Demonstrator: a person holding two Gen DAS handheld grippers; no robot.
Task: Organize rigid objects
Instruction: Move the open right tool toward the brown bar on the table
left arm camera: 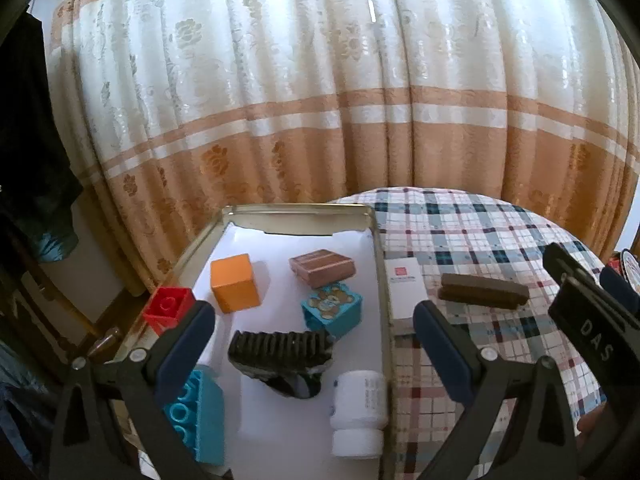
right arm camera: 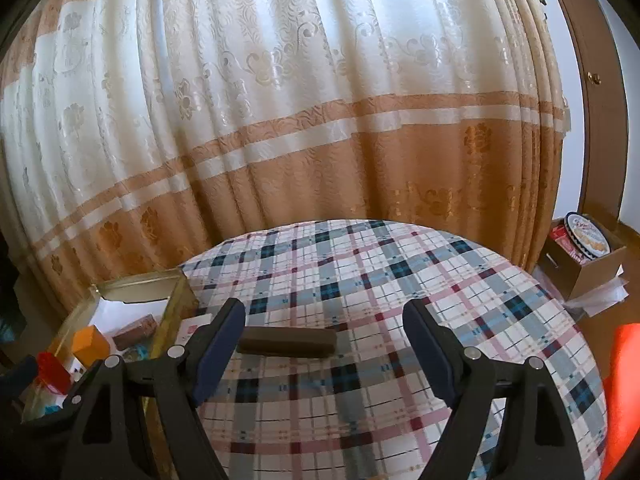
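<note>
A curtain [left arm camera: 320, 100], cream above and tan below, hung behind everything. In front of it stood a round table under a plaid cloth [right arm camera: 380, 320]. At the table's left edge sat a metal tin [left arm camera: 304, 211] lined with white paper. Both grippers came next in size. The left gripper [left arm camera: 314, 334] hung over the tin with its fingers spread wide and nothing between them. The right gripper [right arm camera: 324, 330] hung over the cloth, spread just as wide and empty too.

Beyond the right gripper, a dark bar [right arm camera: 286, 342] lay flat on the cloth, apart from both fingers. A white box [left arm camera: 406, 286] lay on the cloth just beside the tin's right wall.

Inside the tin lay a dark ridged brush [left arm camera: 280, 350], a white bottle [left arm camera: 358, 414] on its side, a blue brick [left arm camera: 198, 416], an orange cube [left arm camera: 235, 282], a brown block [left arm camera: 322, 267] and a teal bear block [left arm camera: 332, 308]. A red brick [left arm camera: 168, 306] sat at the tin's left rim, just by the left finger; whether they touched could not be told.
</note>
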